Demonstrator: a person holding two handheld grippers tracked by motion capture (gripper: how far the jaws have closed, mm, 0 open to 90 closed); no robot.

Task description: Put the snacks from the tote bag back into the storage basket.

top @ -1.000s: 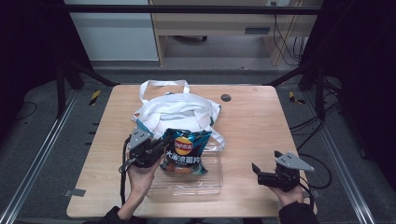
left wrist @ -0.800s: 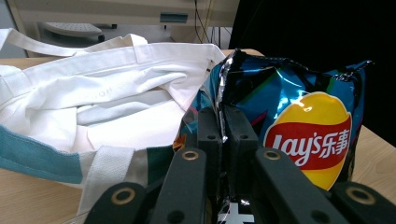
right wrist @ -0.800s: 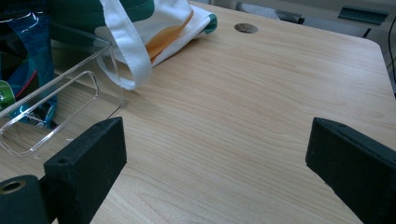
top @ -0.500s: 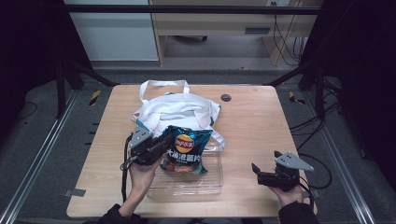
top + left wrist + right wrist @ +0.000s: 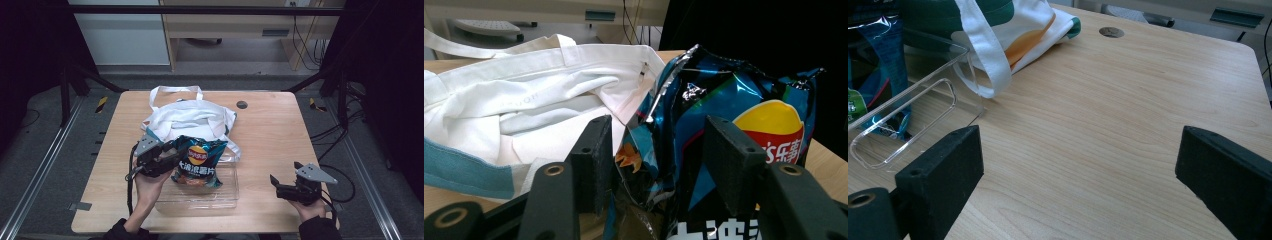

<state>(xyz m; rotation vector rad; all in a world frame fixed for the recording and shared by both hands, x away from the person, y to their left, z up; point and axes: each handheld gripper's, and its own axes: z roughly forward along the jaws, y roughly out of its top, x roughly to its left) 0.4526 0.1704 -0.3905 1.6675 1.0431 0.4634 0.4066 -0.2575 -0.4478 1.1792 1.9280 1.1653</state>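
My left gripper (image 5: pixel 167 159) has its jaws clamped on the crinkled edge of the chip bag (image 5: pixel 196 161), which hangs over the clear tray (image 5: pixel 220 192) at the worktop (image 5: pixel 280 130) centre, the white tote bag (image 5: pixel 190 120) at its twelve o'clock. My right gripper (image 5: pixel 280 186), at four o'clock, sits with jaws spread on nothing. The slick foil could slide free or tear. The bag shows a Lay's-style logo and white Chinese characters I can't read.
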